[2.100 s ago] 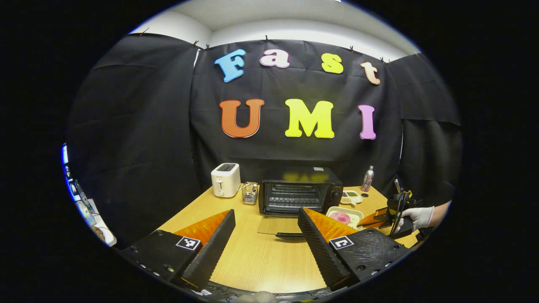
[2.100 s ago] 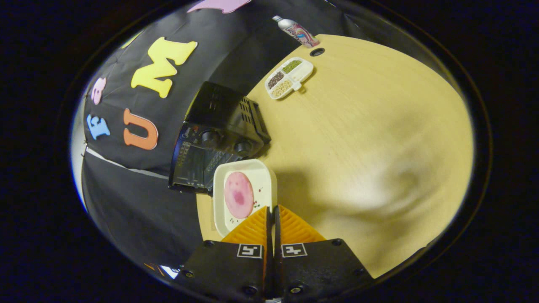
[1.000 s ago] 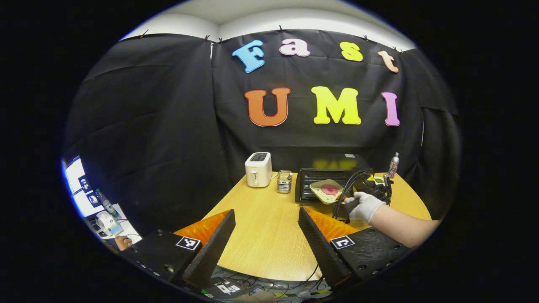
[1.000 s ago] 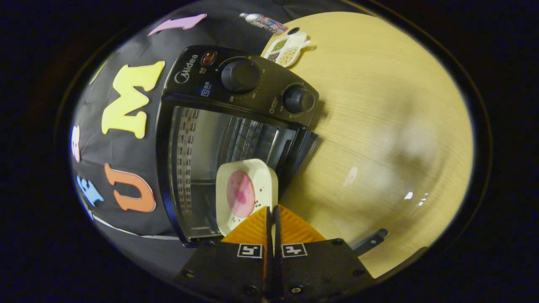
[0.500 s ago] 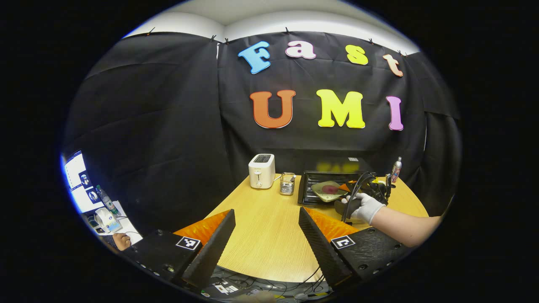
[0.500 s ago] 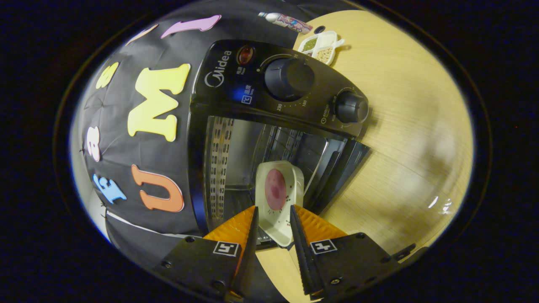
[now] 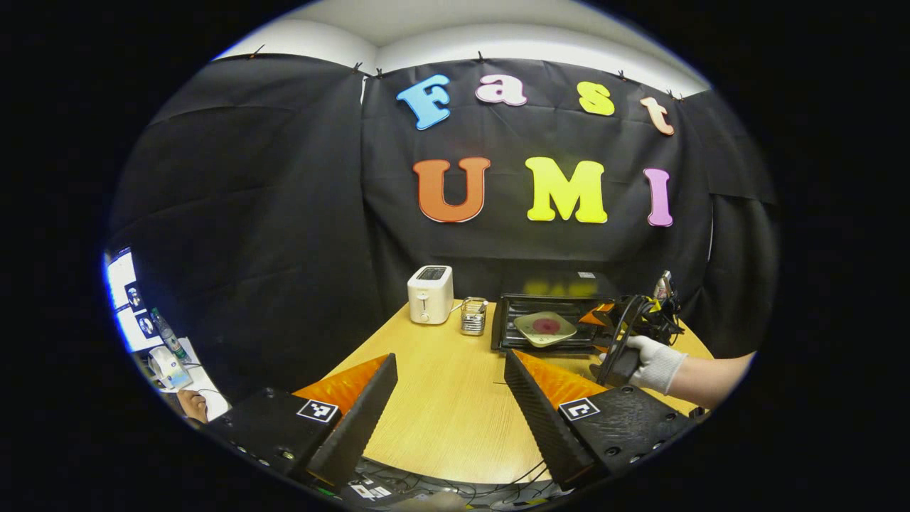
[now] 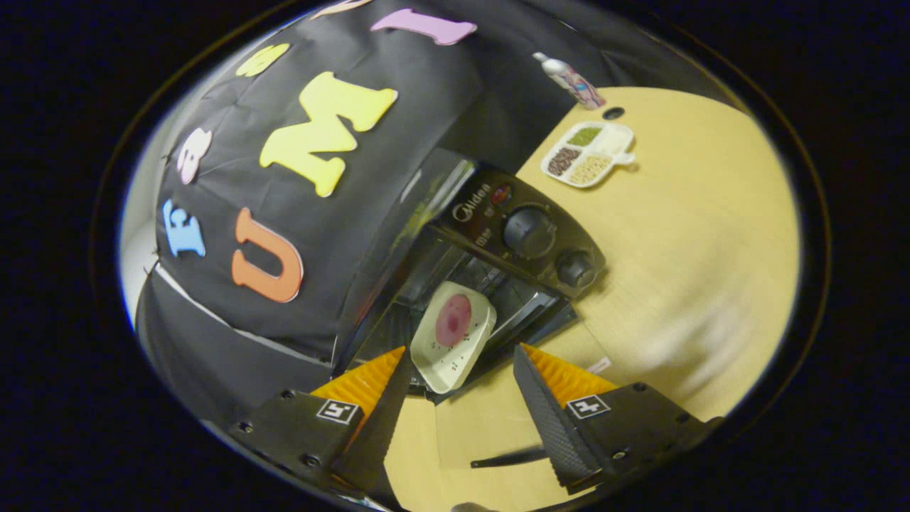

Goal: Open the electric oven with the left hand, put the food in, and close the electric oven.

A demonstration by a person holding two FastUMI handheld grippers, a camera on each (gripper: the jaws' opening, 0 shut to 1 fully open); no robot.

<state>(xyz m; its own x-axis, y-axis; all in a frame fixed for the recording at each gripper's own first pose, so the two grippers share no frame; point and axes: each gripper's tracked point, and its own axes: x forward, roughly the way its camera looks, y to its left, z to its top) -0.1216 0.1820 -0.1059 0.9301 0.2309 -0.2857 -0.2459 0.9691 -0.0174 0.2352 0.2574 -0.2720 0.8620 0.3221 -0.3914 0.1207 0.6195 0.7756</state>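
The black electric oven [image 7: 551,288] stands at the back of the table with its glass door [image 8: 490,427] folded down. A cream dish [image 8: 448,355] carrying a pink slice of food [image 8: 453,320] rests in the oven's mouth [image 7: 544,327], its near end sticking out. My right gripper [image 8: 458,377] is open, just in front of the dish and apart from it. In the left gripper view a gloved hand [image 7: 657,363] holds it [image 7: 597,318] at the oven's right. My left gripper [image 7: 451,384] hangs open and empty over the near table edge, far from the oven.
A white toaster [image 7: 430,294] and a small wire basket [image 7: 472,316] stand left of the oven. Right of it lie a divided tray of grains [image 8: 586,154] and a bottle [image 8: 572,73]. The door handle [image 8: 508,457] lies below my right fingers. A desk with screens [image 7: 124,284] sits far left.
My right gripper carried the dish into the oven's mouth, opened, let it go and drew back. My left gripper stayed open, pulling back toward the near table edge.
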